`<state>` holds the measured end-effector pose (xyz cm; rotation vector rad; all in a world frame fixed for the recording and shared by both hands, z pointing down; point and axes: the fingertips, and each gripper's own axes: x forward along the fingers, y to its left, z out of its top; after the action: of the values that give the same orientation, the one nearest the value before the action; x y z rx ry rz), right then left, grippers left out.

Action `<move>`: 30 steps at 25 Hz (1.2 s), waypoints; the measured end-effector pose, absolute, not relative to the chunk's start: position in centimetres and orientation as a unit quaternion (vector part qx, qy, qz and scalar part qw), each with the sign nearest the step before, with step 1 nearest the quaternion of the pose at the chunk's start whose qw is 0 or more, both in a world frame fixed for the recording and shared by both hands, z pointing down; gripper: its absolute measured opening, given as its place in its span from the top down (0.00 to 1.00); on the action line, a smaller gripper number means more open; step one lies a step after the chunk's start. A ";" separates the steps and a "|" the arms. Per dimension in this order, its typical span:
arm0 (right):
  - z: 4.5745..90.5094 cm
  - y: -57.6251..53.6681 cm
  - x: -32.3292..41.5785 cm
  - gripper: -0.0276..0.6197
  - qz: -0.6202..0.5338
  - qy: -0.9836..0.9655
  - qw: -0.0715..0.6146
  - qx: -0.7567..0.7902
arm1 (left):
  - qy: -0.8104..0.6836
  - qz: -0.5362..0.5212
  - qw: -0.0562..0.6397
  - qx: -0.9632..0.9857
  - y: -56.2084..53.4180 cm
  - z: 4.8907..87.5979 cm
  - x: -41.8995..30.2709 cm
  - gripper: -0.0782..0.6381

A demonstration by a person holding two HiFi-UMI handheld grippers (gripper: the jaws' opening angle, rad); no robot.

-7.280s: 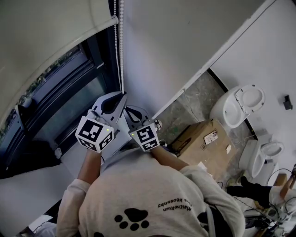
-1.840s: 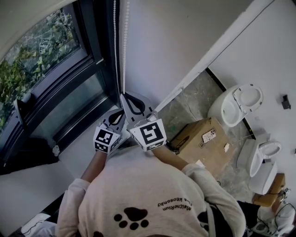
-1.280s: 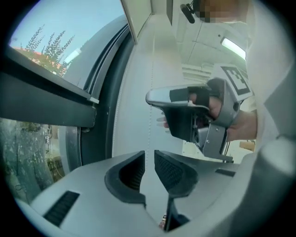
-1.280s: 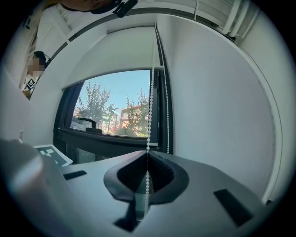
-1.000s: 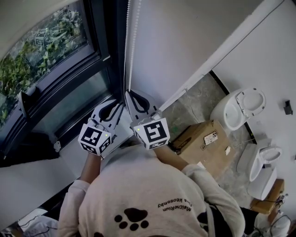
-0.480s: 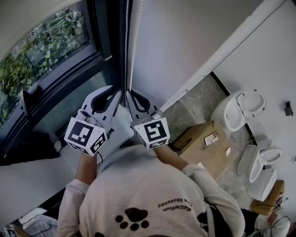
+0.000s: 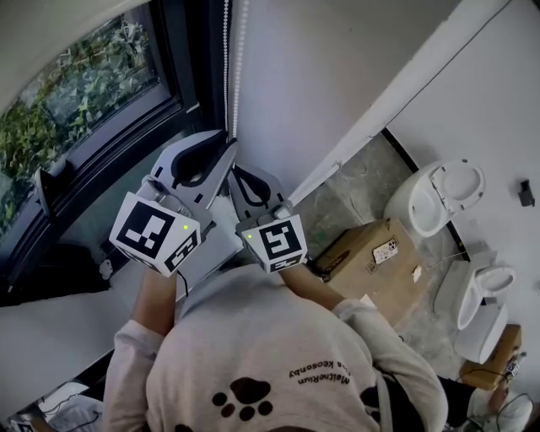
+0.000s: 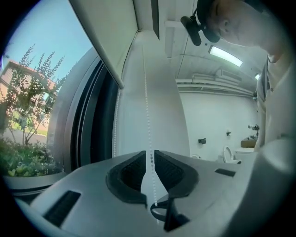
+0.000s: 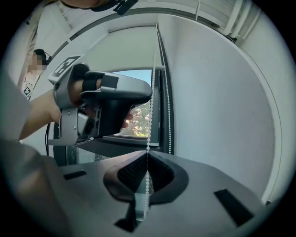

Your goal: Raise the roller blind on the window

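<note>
The roller blind (image 7: 51, 21) sits high over the window (image 7: 93, 101), with its lower edge at the top left. Its bead chain (image 7: 229, 76) hangs down the window's right side, beside the white wall (image 7: 337, 76). Your right gripper (image 9: 147, 156) is clamped on that chain, jaws together on the beads, while your left gripper (image 8: 151, 155), just above it, has its jaws slightly apart with the chain running free between them. To the right, a cardboard box (image 7: 371, 253) and a toilet (image 7: 434, 198) stand on the floor.
</note>
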<state>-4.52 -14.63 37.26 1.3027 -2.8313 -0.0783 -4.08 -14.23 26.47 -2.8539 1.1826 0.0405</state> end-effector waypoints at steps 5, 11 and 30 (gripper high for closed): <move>37.3 -14.4 -4.6 0.94 -0.031 -0.909 0.016 0.416 | 0.376 0.015 0.034 -0.926 -15.0 25.1 -3.3 0.81; 37.4 -14.6 -4.7 0.94 -0.038 -0.909 0.017 0.415 | 0.383 0.002 0.050 -0.922 -15.4 24.8 -3.0 0.87; 43.0 -15.3 -5.2 0.94 0.000 -0.910 0.064 0.410 | 0.406 0.011 0.016 -0.914 -16.0 30.5 -3.7 0.88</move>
<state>-5.16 -15.28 42.96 1.2390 -2.7471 -0.0002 -3.73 -15.97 30.50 -2.8420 1.2617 0.0341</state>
